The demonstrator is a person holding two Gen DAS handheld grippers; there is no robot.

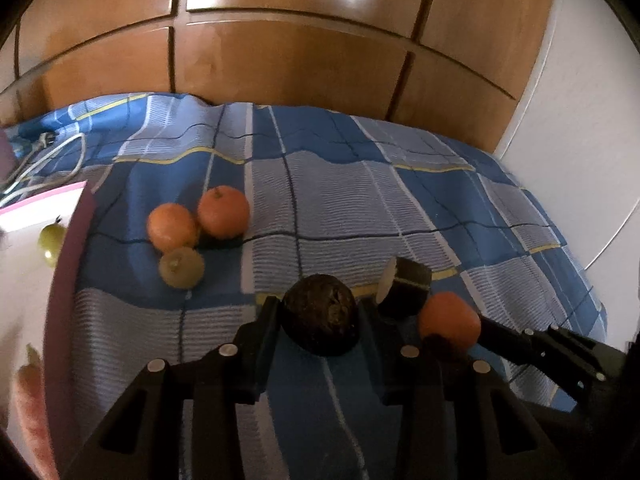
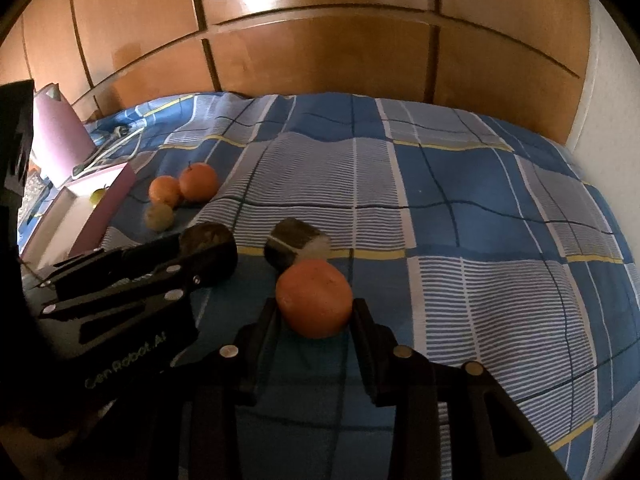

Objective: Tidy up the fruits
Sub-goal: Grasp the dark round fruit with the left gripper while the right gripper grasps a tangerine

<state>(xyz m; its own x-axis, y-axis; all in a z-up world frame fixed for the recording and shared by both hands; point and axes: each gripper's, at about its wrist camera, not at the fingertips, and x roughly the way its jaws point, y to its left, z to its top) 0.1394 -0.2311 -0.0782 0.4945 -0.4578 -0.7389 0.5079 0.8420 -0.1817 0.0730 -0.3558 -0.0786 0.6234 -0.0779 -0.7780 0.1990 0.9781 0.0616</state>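
Observation:
My left gripper is shut on a dark avocado, which also shows in the right wrist view. My right gripper is shut on an orange, seen in the left wrist view too. A dark cut vegetable piece with a pale face lies on the bed between them. Two oranges and a green fruit lie together further left. A white box with pink sides holds a green fruit.
Everything rests on a blue checked bedspread. A wooden wardrobe stands behind the bed. White cables lie at the far left. A carrot-like item lies in the box's near part.

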